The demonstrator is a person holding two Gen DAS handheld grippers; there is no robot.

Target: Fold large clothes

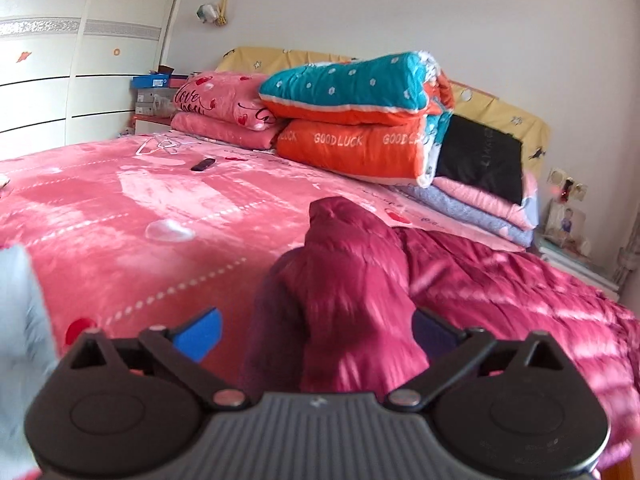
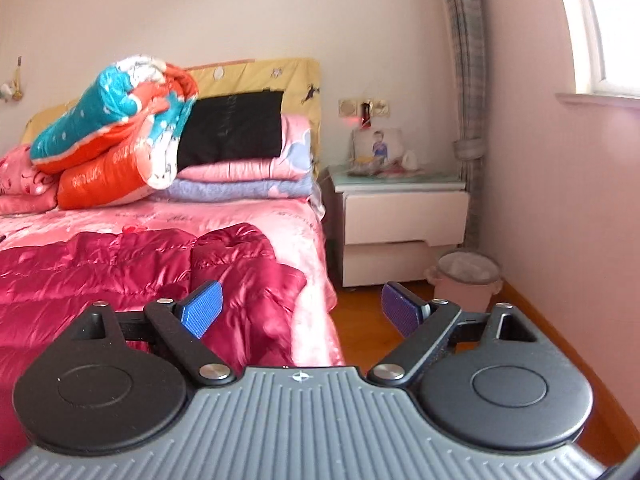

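Grippers spread wide over shiny crimson quilted down jacket (image 1: 460,280) on pink plush bedspread (image 1: 160,208).
Left gripper (image 1: 316,330) straddling raised sleeve fold, gripping nothing; right gripper (image 2: 300,310) empty at bed edge.

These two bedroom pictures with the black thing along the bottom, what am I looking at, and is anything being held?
Each picture comes from a camera on a hand-held tool with two fingers; a person carries one in each hand. The left gripper looks across a pink bed at a dark red puffy jacket; its sleeve lies between the open fingers, but I can't see them pressing it. The right gripper sees the same jacket from the bed's other corner, near a white nightstand. It is open too and holds nothing. Folded quilts are stacked by the headboard.
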